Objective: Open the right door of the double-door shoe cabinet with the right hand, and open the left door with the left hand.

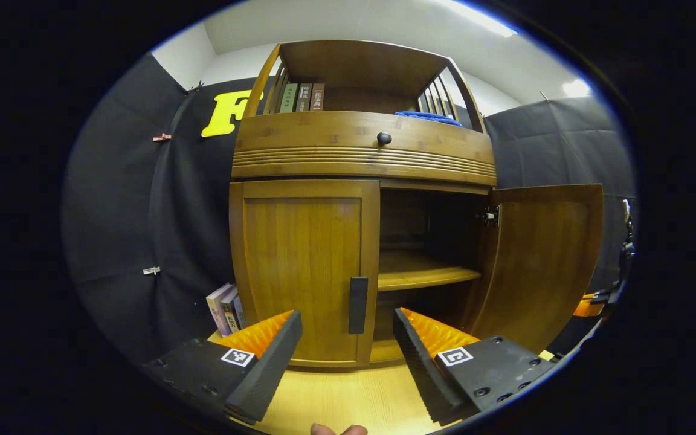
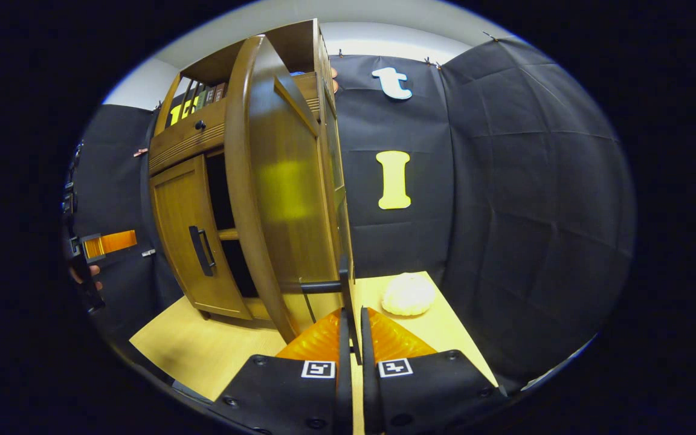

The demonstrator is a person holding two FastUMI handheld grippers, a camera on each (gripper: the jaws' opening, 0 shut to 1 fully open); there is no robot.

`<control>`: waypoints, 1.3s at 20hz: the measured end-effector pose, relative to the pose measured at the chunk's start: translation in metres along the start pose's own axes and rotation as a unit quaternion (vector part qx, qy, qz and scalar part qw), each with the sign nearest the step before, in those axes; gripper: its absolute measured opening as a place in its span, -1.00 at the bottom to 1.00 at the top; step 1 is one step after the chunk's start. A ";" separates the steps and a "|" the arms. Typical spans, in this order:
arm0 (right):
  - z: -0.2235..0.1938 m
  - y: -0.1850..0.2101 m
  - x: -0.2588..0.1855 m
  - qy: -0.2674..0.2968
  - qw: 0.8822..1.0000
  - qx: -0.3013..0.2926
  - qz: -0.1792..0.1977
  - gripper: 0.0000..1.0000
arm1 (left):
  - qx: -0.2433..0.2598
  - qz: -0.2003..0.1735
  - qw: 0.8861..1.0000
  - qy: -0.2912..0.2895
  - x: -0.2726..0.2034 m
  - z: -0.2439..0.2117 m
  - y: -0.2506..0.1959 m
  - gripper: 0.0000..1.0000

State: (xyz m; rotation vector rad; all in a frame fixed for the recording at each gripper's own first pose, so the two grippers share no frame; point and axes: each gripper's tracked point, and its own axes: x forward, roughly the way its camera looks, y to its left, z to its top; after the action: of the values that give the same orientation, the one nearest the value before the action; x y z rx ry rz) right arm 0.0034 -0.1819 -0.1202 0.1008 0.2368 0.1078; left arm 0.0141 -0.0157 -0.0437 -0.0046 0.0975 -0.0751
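Observation:
The wooden shoe cabinet (image 1: 360,160) faces me in the left gripper view. Its left door (image 1: 302,272) is closed, with a dark vertical handle (image 1: 357,305) at its right edge. My left gripper (image 1: 345,329) is open, a little short of that handle, fingers on either side of it. The right door (image 1: 541,260) is swung wide, baring an inner shelf (image 1: 423,275). In the right gripper view the right door (image 2: 278,199) shows nearly edge-on, and my right gripper (image 2: 351,338) is shut on its thin dark handle (image 2: 346,290). The left gripper (image 2: 103,243) shows far left.
Several books (image 1: 227,308) lean on the light wooden floor (image 1: 348,399) left of the cabinet. A drawer with a round knob (image 1: 384,138) sits above the doors; more books (image 1: 302,96) and a blue cloth (image 1: 429,116) lie on top. A white round object (image 2: 408,294) rests right of the cabinet.

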 end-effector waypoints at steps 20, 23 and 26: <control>0.098 -0.053 -0.098 -0.159 0.966 -0.045 -0.201 0.96 | 0.008 -0.036 0.999 0.025 0.097 -0.035 -0.024 0.89; 0.133 -0.056 -0.115 -0.203 0.952 -0.049 -0.224 0.90 | -0.005 -0.026 0.999 0.028 0.130 -0.043 -0.018 0.80; 0.139 -0.065 -0.117 -0.206 0.948 -0.046 -0.240 0.94 | -0.018 -0.013 0.999 0.036 0.162 -0.053 -0.012 0.58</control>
State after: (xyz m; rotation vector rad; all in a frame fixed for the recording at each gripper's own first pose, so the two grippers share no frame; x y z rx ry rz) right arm -0.0709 -0.2718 0.0333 -0.0314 -0.1673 -0.3852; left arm 0.1691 -0.0399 -0.1120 -0.0394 0.1704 -0.0988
